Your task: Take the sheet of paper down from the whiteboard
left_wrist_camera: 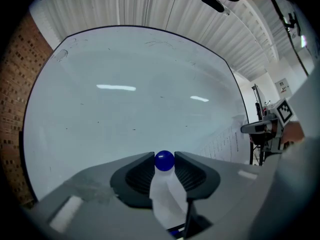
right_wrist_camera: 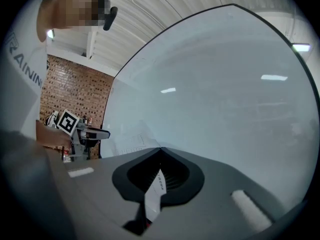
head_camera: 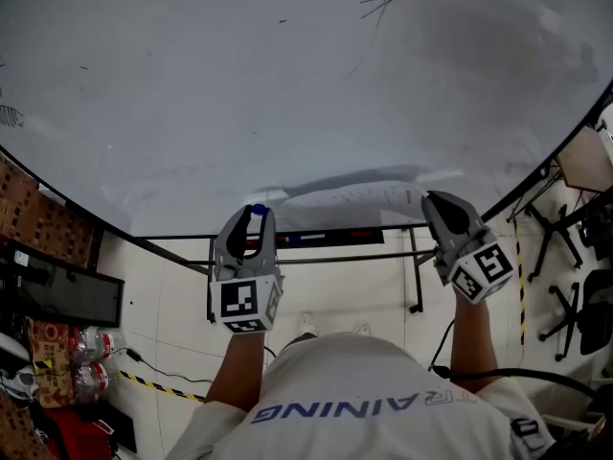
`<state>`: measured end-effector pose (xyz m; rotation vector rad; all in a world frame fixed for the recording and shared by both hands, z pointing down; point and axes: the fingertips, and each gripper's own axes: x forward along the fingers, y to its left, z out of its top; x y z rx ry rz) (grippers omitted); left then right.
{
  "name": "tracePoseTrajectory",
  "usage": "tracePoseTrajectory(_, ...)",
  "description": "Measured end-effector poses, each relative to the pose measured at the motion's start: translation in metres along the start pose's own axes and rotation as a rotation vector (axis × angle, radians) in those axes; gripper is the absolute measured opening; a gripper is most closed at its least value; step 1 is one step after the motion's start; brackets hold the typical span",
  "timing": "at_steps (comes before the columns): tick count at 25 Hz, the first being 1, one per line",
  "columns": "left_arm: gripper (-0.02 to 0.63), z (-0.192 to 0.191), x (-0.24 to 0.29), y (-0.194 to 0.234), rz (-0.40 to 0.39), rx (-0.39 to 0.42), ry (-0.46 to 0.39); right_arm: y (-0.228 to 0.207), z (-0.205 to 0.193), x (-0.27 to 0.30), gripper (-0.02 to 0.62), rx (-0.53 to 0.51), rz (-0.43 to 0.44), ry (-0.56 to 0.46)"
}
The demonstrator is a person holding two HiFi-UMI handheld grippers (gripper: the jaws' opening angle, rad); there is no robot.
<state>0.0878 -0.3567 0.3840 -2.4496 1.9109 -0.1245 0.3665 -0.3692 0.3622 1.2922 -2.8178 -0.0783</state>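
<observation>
Paper sheet [head_camera: 354, 197] — jaws of right gripper [right_wrist_camera: 160, 151] pinch it; left gripper [left_wrist_camera: 164, 154] grips blue knob [left_wrist_camera: 164, 161].

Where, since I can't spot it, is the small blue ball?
Left gripper view, centre bottom: the small blue ball sits between the left tongs, facing the white whiteboard.

Paper partly hidden, print unreadable
One end of the sheet of paper [head_camera: 350, 199] is hidden inside the right tongs [head_camera: 428, 199], its print too small to read; the blue-topped piece [left_wrist_camera: 164, 161] in the left tongs [head_camera: 254, 213] is perhaps a magnet.
</observation>
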Motion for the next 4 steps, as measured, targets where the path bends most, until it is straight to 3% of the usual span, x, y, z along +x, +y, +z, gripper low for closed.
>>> tracePoseTrajectory(4, 0.13, -0.0013, 0.0002, 0.0008, -0.001, -0.006, 0.004, -0.0019, 0.0006, -0.0002, 0.008, -0.002, -0.007, 0.0)
